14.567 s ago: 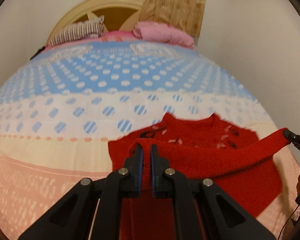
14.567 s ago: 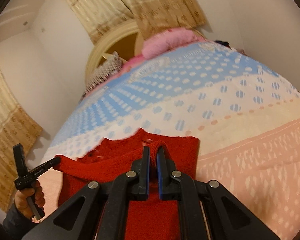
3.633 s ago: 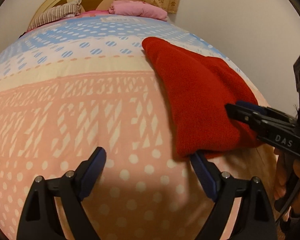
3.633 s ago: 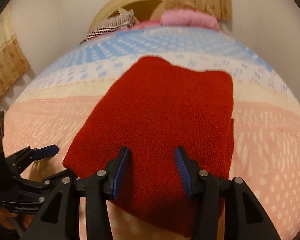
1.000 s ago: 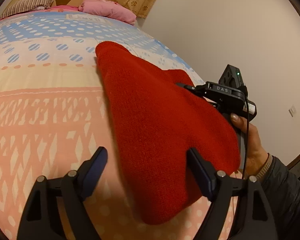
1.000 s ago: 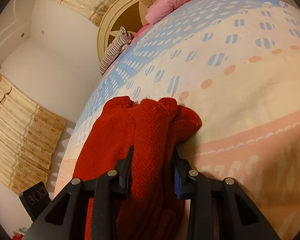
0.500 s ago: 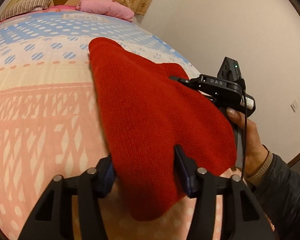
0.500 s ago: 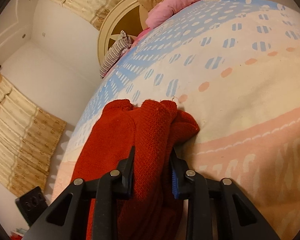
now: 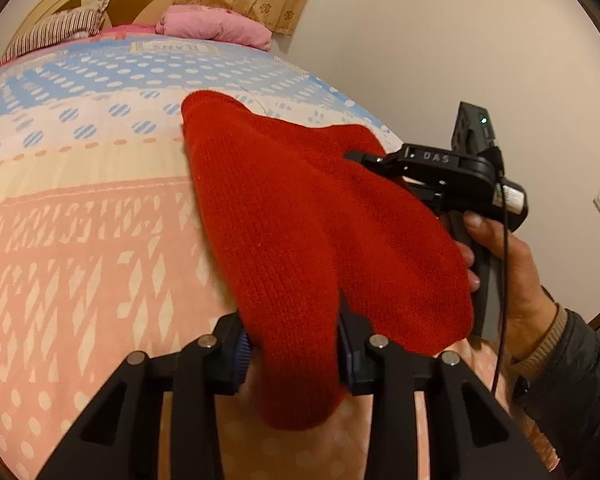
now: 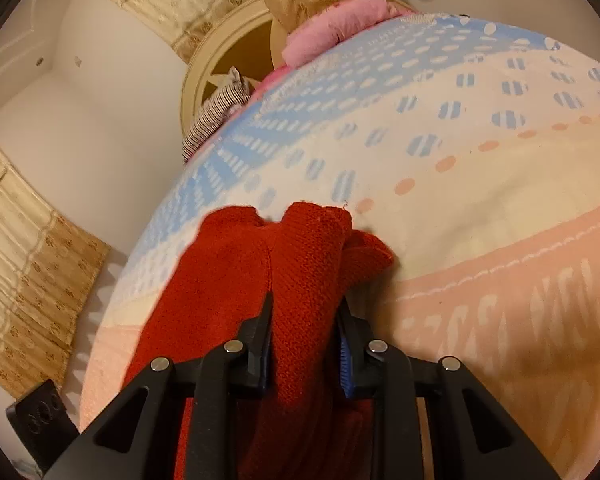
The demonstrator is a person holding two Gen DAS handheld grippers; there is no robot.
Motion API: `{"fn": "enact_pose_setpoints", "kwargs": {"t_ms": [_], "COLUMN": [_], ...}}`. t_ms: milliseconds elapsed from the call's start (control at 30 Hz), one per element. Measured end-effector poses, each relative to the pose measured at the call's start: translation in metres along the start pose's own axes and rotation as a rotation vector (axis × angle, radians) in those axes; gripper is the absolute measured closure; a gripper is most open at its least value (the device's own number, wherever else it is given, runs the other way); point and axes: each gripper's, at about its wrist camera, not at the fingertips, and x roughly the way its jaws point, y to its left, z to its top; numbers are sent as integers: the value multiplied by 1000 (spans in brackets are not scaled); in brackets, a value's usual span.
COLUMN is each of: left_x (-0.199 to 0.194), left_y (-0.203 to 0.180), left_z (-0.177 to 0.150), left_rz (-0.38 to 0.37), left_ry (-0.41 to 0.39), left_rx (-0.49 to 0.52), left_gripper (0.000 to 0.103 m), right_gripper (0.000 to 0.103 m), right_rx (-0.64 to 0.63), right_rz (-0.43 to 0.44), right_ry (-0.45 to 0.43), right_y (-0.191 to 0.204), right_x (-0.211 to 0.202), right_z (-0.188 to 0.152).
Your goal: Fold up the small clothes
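Note:
A folded red knit sweater (image 9: 300,216) lies on the bed near its right edge. My left gripper (image 9: 292,344) is shut on the sweater's near edge, the thick fold bunched between its fingers. My right gripper (image 10: 304,320) is shut on the sweater's (image 10: 300,272) far side, the knit bunched between its fingers. In the left wrist view the right gripper (image 9: 356,156) comes in from the right, its tip on the red cloth, held by a hand.
The bed has a bedspread (image 9: 80,216) with pink, cream and blue bands. A pink pillow (image 9: 212,26) and a striped pillow (image 9: 56,28) lie by the round headboard (image 10: 236,52). A wall is at the bed's right. Curtains (image 10: 28,264) hang at left.
My left gripper has closed from wide open onto the sweater's near edge over the last second. My right gripper has tightened slightly on the far side. The sweater has bunched up.

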Motion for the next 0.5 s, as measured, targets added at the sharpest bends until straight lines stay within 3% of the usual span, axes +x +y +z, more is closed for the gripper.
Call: {"fn": "enact_pose_setpoints", "kwargs": {"t_ms": [500], "left_x": [-34], "left_y": [-27], "left_z": [-14], "left_rz": [-25], "left_ry": [-27], "left_rx": [35], "left_gripper": [70], "right_gripper": [77], "right_rx": [11], "right_rz": [37], "right_ry": [-56], "right_y": [19], "right_x": [-61], "right_z": [-29]}}
